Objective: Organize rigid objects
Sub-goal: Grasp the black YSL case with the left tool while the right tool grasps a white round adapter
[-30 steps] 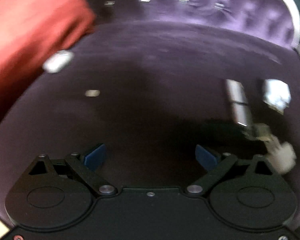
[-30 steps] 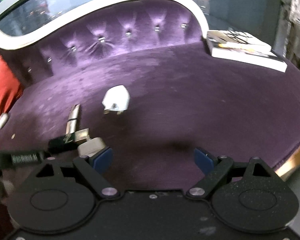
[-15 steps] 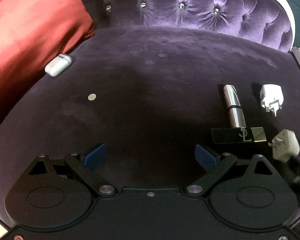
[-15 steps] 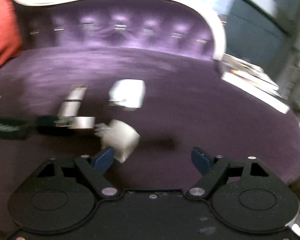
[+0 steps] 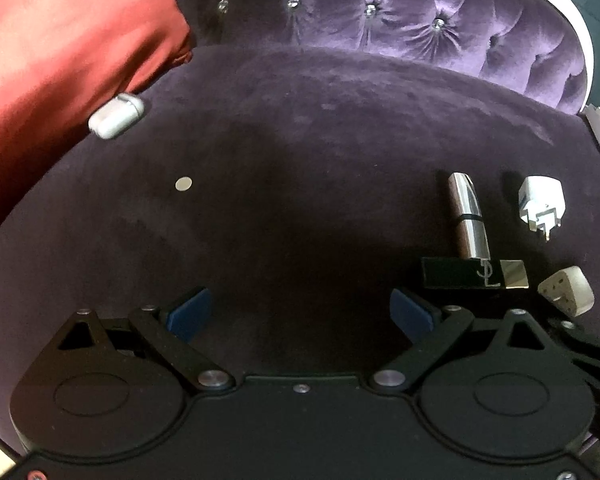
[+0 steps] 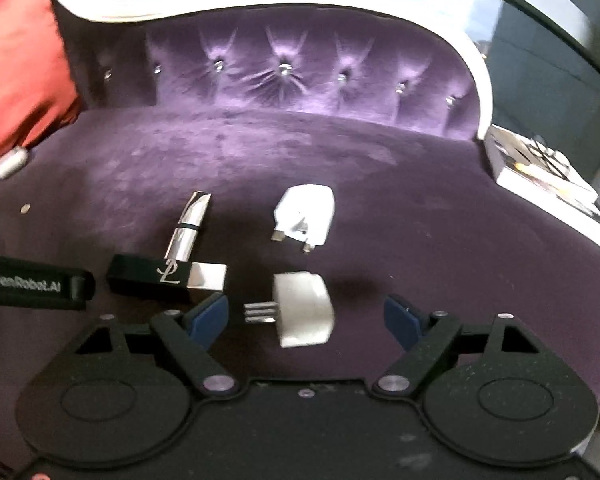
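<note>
Nearest, the right gripper (image 6: 306, 314) has its jaws opening, a smooth white three-pin plug adapter (image 6: 304, 310) lying loose between them on the napped purple velvet seat (image 6: 440, 240). Left gripper (image 5: 300, 310): jaws wide, empty. Beyond lie two lipsticks, one black-and-gold (image 6: 166, 276), one silver (image 6: 188, 230), then a second white plug (image 6: 306, 214).

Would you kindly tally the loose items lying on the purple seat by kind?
White plug adapters: 2
Lipsticks: 2, one silver, one black and gold
White earbud case: 1
Coin: 1
Books at the right edge: 1 stack
Total: 7
</note>
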`<state>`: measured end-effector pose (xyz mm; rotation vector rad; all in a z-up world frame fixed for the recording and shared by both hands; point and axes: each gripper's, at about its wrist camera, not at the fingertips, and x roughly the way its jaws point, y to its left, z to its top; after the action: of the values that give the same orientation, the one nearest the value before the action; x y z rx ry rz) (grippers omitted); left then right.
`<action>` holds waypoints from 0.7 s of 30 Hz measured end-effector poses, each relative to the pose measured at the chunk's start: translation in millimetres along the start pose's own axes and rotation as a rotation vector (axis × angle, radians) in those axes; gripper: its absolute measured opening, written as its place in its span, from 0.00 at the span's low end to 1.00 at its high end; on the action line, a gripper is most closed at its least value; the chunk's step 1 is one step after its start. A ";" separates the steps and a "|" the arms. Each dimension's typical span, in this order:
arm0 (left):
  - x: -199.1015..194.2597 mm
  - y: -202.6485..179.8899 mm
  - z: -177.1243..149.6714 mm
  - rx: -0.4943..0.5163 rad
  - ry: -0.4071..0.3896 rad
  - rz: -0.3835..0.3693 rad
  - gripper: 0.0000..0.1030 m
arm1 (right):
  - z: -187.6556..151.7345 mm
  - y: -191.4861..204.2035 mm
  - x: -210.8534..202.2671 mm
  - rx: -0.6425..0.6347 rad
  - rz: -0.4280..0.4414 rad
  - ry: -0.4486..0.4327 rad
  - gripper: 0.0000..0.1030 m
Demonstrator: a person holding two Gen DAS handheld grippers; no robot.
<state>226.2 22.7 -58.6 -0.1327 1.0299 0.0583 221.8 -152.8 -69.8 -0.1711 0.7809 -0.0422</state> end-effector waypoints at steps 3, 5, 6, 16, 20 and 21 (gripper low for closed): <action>1.0 2.4 0.0 -0.009 0.005 -0.012 0.90 | 3.8 0.7 12.6 -0.005 0.023 0.028 0.50; 0.6 1.9 -0.3 -0.002 0.007 -0.020 0.90 | 4.8 -4.2 20.0 0.020 0.049 0.071 0.45; 0.1 1.4 -0.6 0.002 0.010 -0.028 0.90 | 4.8 -6.3 18.7 0.028 0.051 0.071 0.45; -15.0 -42.2 -1.1 0.082 0.005 -0.100 0.94 | 0.5 -40.4 13.5 0.132 -0.058 0.098 0.44; -12.0 -62.1 1.5 0.090 0.001 -0.114 0.94 | -0.8 -50.6 11.1 0.157 -0.077 0.101 0.44; -11.0 -65.8 2.3 0.090 0.003 -0.118 0.94 | -0.5 -53.8 10.8 0.166 -0.075 0.103 0.44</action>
<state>229.8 -42.0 -42.6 -0.1113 1.0239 -0.0949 230.5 -207.0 -68.6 -0.0411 0.8690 -0.1877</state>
